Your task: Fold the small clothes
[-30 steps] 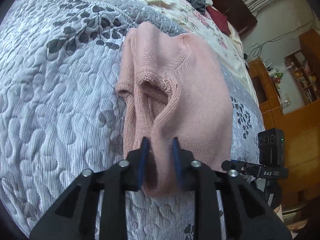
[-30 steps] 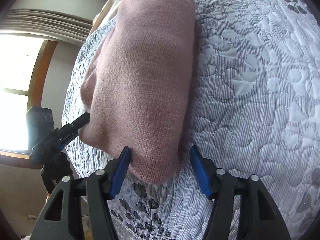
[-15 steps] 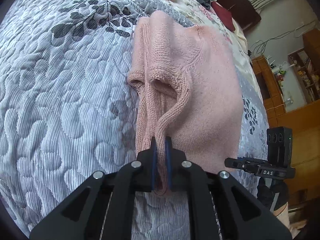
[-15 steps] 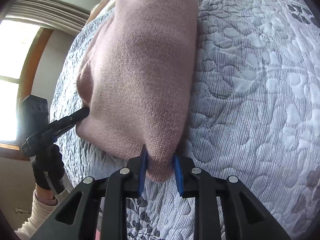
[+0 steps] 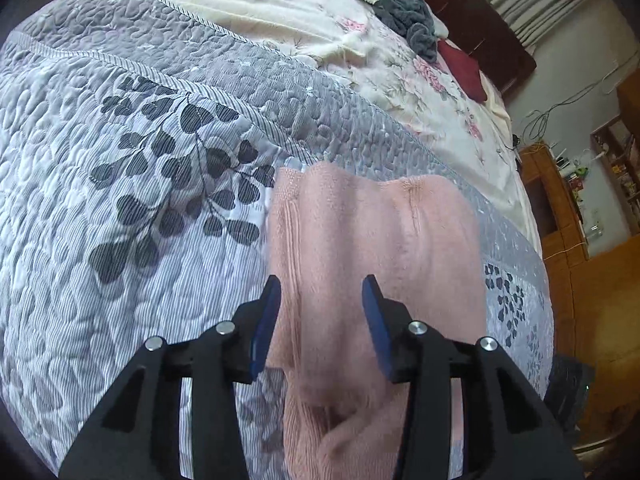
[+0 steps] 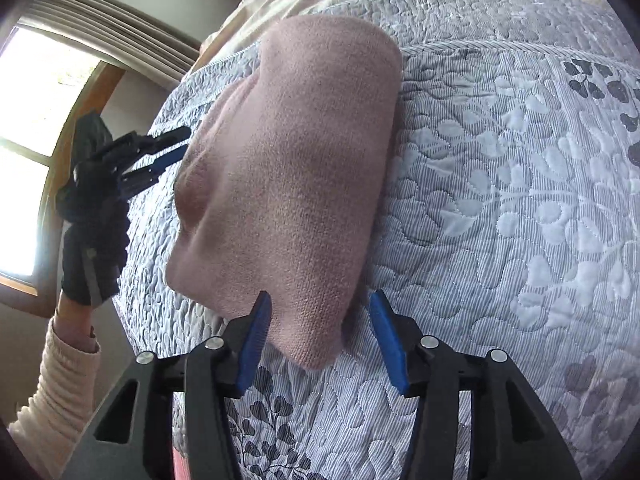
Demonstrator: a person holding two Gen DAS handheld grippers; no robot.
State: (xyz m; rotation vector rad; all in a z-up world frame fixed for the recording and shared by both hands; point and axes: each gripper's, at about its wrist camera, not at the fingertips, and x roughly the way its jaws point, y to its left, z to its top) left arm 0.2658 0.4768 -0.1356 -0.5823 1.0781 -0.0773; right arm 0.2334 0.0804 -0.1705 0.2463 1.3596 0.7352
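- Since 0.5 s ago: both pairs of tongs gone from clenched on the pink knit garment (image 5: 376, 240) to spread wide; cloth no longer pinched at either end.
- Grey quilted bedspread (image 5: 120, 240) with dark leaf print, filling most of both views; floral cream sheet (image 5: 360, 52) beyond its far border.
- Pink knit garment lying folded flat on the bedspread, ribbed edge along its left side in the left wrist view; smooth rounded fold at its far end in the right wrist view (image 6: 288, 184).
- Left gripper (image 5: 320, 320): released, blue pads apart above the garment, cloth lying between and beneath them; contact not discernible.
- Right gripper (image 6: 320, 336): released, pads straddling the near corner of the garment, not closed on it.
- Left gripper also seen from the right wrist view (image 6: 160, 152), jaws parted, just beside the garment's left edge, held by a black-gloved hand (image 6: 92, 256) with a cream sleeve (image 6: 56, 392).
- Dark grey cloth heap (image 5: 392, 0) and dark red cushion (image 5: 460, 68) far up the bed, well apart from the garment.
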